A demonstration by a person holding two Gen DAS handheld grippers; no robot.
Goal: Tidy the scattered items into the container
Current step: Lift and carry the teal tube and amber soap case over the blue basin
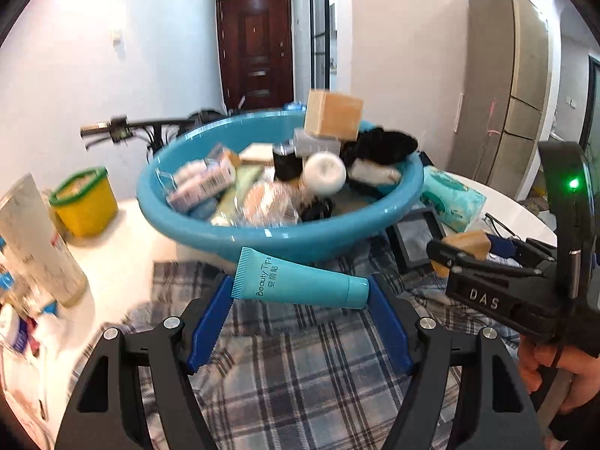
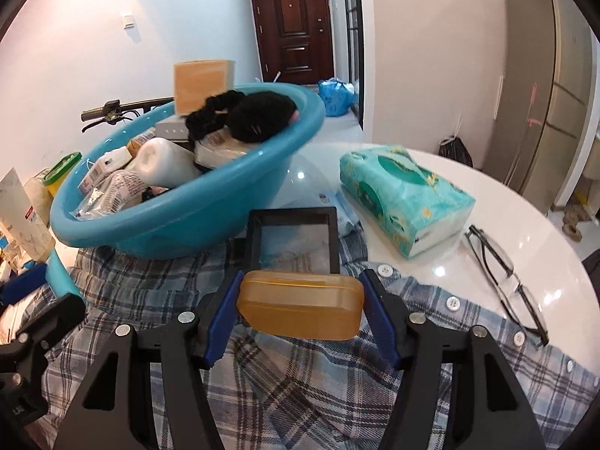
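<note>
The left gripper (image 1: 300, 292) clamps a teal plastic tube (image 1: 300, 281); the right gripper (image 2: 300, 305) clamps an amber translucent case (image 2: 300, 305). Both are near the heaped blue plastic basin (image 2: 187, 221) beyond; a black frame (image 2: 294, 240) lies between on the plaid shirt (image 2: 300, 393).

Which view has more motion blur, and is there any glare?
Left wrist: basin contents and plaid shirt smeared, teal tube stays sharp; heavy fisheye bending of walls. Right wrist: crisper, amber case clear; specular glare spots on the white table near the glasses.
</note>
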